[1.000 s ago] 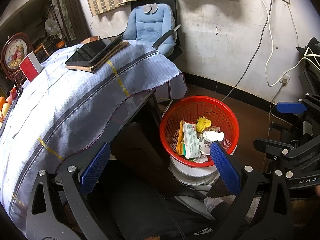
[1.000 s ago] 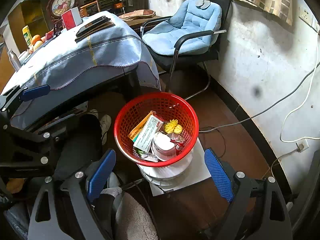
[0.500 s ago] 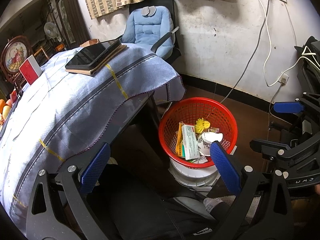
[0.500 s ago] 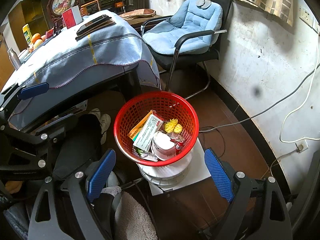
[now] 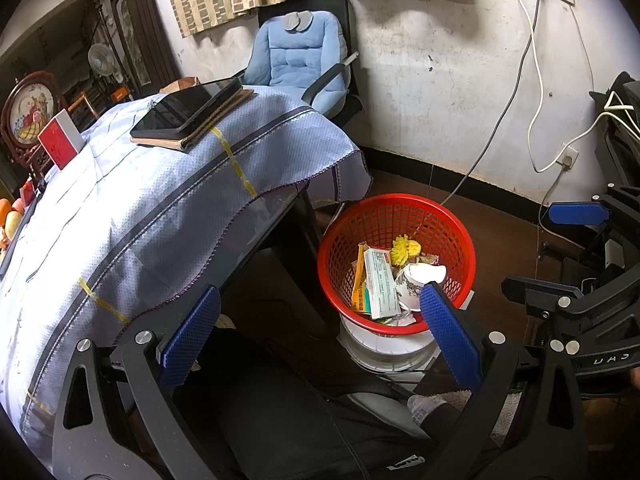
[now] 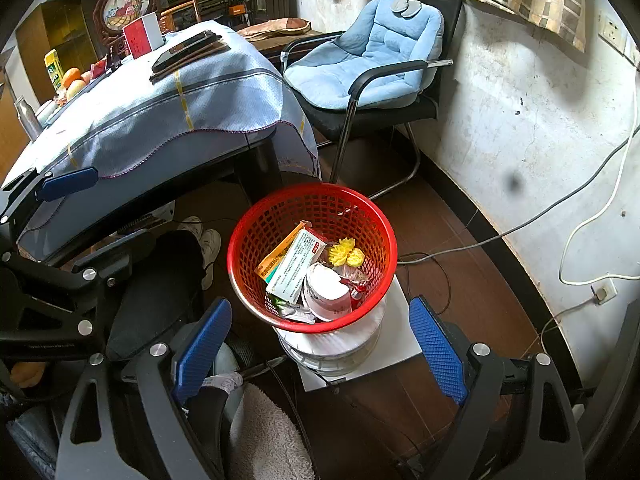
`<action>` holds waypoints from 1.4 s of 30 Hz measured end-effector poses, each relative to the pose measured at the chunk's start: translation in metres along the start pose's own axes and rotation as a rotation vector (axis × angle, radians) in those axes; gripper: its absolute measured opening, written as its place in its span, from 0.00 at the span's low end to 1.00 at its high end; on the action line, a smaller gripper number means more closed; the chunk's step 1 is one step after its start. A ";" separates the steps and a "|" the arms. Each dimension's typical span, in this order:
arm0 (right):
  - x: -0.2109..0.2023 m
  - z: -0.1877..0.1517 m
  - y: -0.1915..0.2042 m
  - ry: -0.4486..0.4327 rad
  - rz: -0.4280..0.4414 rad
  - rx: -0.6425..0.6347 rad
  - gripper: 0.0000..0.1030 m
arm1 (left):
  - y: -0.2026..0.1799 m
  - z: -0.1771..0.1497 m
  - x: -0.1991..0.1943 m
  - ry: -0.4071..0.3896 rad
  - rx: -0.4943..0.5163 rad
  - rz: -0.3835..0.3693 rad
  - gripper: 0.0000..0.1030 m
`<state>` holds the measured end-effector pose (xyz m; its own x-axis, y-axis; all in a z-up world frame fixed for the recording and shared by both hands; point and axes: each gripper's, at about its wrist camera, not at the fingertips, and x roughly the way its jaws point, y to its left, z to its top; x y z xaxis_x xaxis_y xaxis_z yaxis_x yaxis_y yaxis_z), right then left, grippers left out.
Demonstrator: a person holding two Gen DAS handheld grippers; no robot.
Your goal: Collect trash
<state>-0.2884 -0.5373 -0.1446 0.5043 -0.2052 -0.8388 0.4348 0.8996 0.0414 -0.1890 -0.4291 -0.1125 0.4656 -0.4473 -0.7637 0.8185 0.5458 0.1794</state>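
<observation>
A red mesh trash basket [image 5: 400,212] stands on a white tub on the floor beside the table; it also shows in the right wrist view [image 6: 256,236]. It holds a medicine box [image 6: 298,266], a white paper cup [image 6: 326,292], a yellow crumpled piece [image 6: 344,254] and wrappers. My left gripper [image 5: 316,332] is open and empty, raised left of the basket. My right gripper [image 6: 320,340] is open and empty, above the basket's near side.
A table with a blue-grey cloth [image 5: 160,200] carries a tablet on a book [image 5: 188,108] and a red-white box [image 5: 60,144]. A blue cushioned chair [image 6: 372,64] stands by the wall. Cables [image 6: 520,224] trail on the floor. Fruit [image 6: 72,80] lies at the table's far end.
Both grippers have drifted slightly; the basket sits a little lower and further left in the left wrist view. Nothing was taken or let go.
</observation>
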 end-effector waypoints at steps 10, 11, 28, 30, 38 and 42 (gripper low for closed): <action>-0.001 0.000 0.000 -0.001 -0.001 -0.001 0.86 | 0.000 0.000 0.000 0.000 0.000 -0.001 0.93; -0.001 0.000 0.000 -0.001 -0.001 -0.001 0.86 | 0.000 0.000 0.000 0.000 0.001 -0.001 0.93; 0.000 0.000 0.001 0.000 -0.001 0.001 0.86 | 0.000 0.000 0.000 0.001 0.000 -0.001 0.93; -0.001 0.000 0.001 0.000 0.000 0.001 0.86 | 0.000 0.000 0.000 0.001 0.000 -0.001 0.93; -0.001 0.000 0.001 0.000 0.000 0.002 0.86 | -0.002 -0.003 0.000 -0.006 0.008 0.009 0.93; 0.000 0.000 0.000 -0.001 0.000 0.001 0.86 | -0.002 -0.004 0.001 -0.006 0.000 0.006 0.93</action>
<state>-0.2883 -0.5373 -0.1439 0.5050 -0.2051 -0.8384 0.4357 0.8991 0.0425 -0.1916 -0.4273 -0.1158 0.4722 -0.4480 -0.7591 0.8157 0.5486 0.1836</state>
